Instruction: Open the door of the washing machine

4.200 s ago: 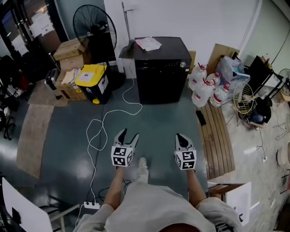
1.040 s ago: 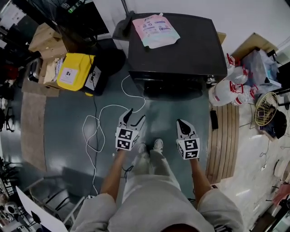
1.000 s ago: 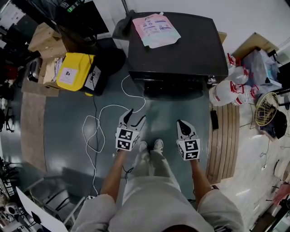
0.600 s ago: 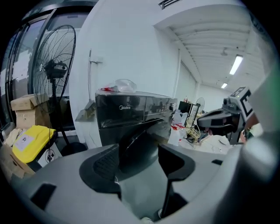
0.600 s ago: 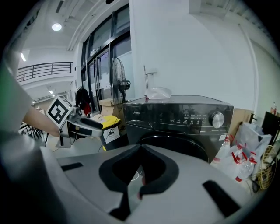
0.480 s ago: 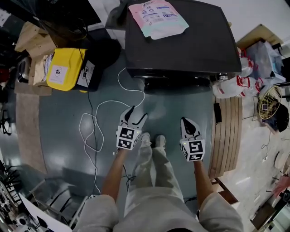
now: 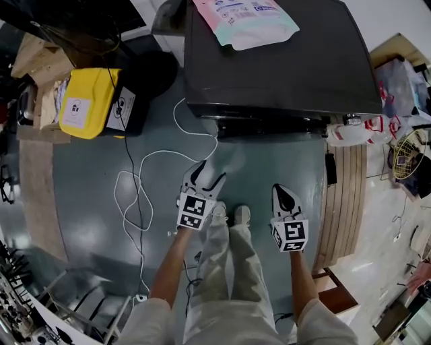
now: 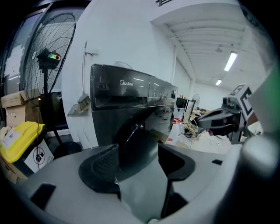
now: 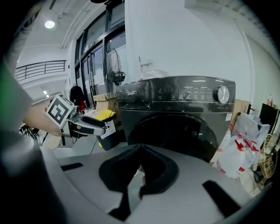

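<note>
1. Closer than four seconds back: the one washing machine [image 7: 283,67] now fills the top of the head view, and both tongs have come up towards its front with the person.
2. At far left, one yellow-lidded box [image 7: 84,101] sits on the floor beside cardboard cartons. One white cable [image 7: 141,195] loops over the floor towards the machine.
3. Left tongs [image 7: 207,174]: jaws spread wide with nothing between them, held over the floor short of the machine. From the left gripper view they frame its single round door [image 8: 140,144].
4. Two shoes [image 7: 230,214] stand between the two tongs.
5. One flat pouch [image 7: 246,20] lies on the machine's top. In the right gripper view the door sits shut in the dark front, under a panel with one dial [image 9: 223,94].
6. Right tongs [image 7: 281,192]: jaws closed tip to tip and empty, near the machine but apart from it.
7. At right, wooden slats [image 7: 343,195] lie on the floor, with white jugs [image 9: 238,153] beside the machine; I cannot count the jugs.
</note>
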The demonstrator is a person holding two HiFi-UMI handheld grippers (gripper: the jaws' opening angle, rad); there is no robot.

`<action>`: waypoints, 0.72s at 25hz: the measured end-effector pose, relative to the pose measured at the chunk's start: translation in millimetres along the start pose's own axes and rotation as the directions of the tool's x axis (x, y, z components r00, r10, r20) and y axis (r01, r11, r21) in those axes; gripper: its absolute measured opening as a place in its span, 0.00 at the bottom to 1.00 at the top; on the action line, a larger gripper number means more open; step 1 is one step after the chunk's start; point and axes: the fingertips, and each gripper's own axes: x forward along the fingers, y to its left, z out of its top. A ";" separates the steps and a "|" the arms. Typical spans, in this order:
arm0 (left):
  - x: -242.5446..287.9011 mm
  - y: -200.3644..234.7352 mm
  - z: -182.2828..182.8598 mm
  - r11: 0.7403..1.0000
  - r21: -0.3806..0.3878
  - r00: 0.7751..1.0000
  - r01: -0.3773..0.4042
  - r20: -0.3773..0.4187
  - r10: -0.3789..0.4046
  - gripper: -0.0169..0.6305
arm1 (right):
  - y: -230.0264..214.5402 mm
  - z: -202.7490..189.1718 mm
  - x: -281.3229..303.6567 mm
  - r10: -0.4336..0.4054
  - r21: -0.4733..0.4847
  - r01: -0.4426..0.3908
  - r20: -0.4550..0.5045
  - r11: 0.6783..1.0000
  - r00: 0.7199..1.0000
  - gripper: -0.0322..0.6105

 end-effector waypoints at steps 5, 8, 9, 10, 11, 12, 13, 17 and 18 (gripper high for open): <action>29.9 4.9 -17.4 0.999 0.048 1.000 0.018 -0.009 -0.018 0.44 | 2.4 -31.4 13.2 0.005 0.005 -0.005 -0.034 1.000 0.999 0.05; 51.1 9.4 -24.3 0.995 0.099 0.999 0.030 -0.023 -0.027 0.44 | 1.0 -48.1 17.7 0.004 0.011 -0.003 -0.054 1.000 0.999 0.05; 58.4 11.3 -25.1 0.993 0.114 0.999 0.032 -0.025 -0.030 0.44 | 0.2 -53.0 19.1 0.003 0.014 -0.003 -0.059 1.000 0.998 0.05; 65.6 13.0 -25.4 0.990 0.133 0.999 0.035 -0.027 -0.031 0.44 | -0.5 -57.5 20.3 0.003 0.016 -0.003 -0.064 1.000 0.998 0.05; 72.5 14.4 -25.7 0.986 0.162 0.999 0.037 -0.030 -0.032 0.44 | -1.0 -61.8 21.5 0.004 0.017 -0.003 -0.069 1.000 0.998 0.05; 79.1 15.6 -26.4 0.979 0.201 0.999 0.039 -0.037 -0.032 0.44 | -1.5 -65.7 22.6 0.004 0.018 -0.003 -0.073 1.000 0.997 0.05; 85.4 16.6 -27.5 0.968 0.248 0.998 0.042 -0.048 -0.031 0.44 | -1.7 -69.2 23.8 0.005 0.020 -0.004 -0.077 1.000 0.997 0.05; 107.4 20.7 -31.6 0.905 0.421 0.996 0.058 -0.089 -0.022 0.44 | -2.9 -78.9 27.1 0.012 0.021 -0.010 -0.088 1.000 0.996 0.05; 112.3 22.4 -32.9 0.887 0.458 0.995 0.061 -0.098 -0.017 0.44 | -2.9 -80.9 27.6 0.014 0.020 -0.012 -0.091 1.000 0.996 0.05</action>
